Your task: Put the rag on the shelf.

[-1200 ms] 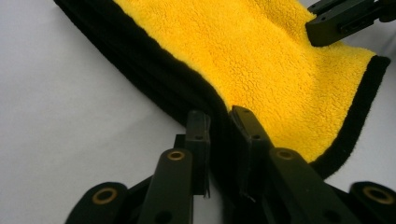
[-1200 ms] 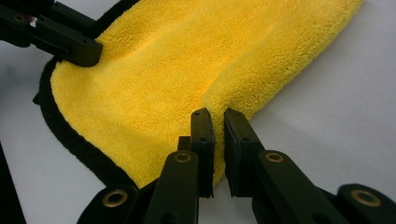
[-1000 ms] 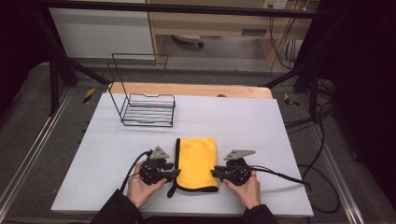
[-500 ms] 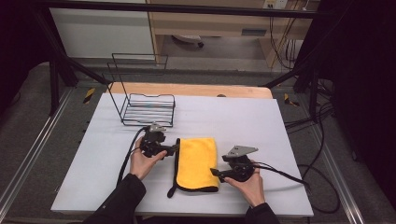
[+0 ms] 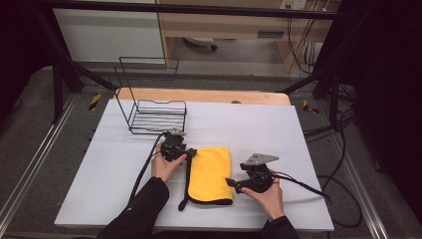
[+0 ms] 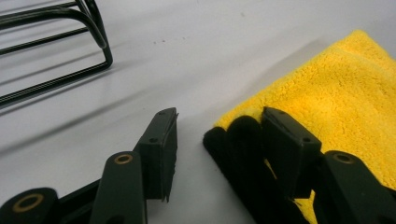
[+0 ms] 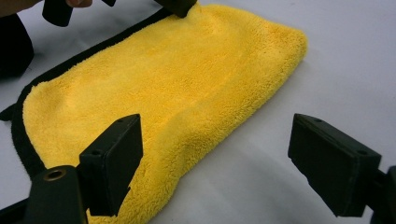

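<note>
Both grippers sit at the folded yellow microfibre cloth [image 5: 211, 174], which lies flat on the white table [image 5: 308, 149] just in front of the person. Left gripper [image 5: 190, 152] is at the cloth's far left corner; its jaws have just been closing, and in the left gripper view they stand partly apart, one pad on bare table, the other over the black hem [image 6: 233, 154] at the corner. Whether that pad actually presses the fabric is hard to tell, since the jaw itself hides the contact.

Right gripper [image 5: 230, 182] is at the cloth's right edge, near the front. Its jaws have just been opening and stand wide, one pad over the yellow pile, the other over the table, clamping nothing. In its view the cloth's near corner is cut off behind the left jaw, and the other gripper's tip shows at the top edge.

A black wire rack [image 5: 158, 115] stands farther back, apart from the cloth.
</note>
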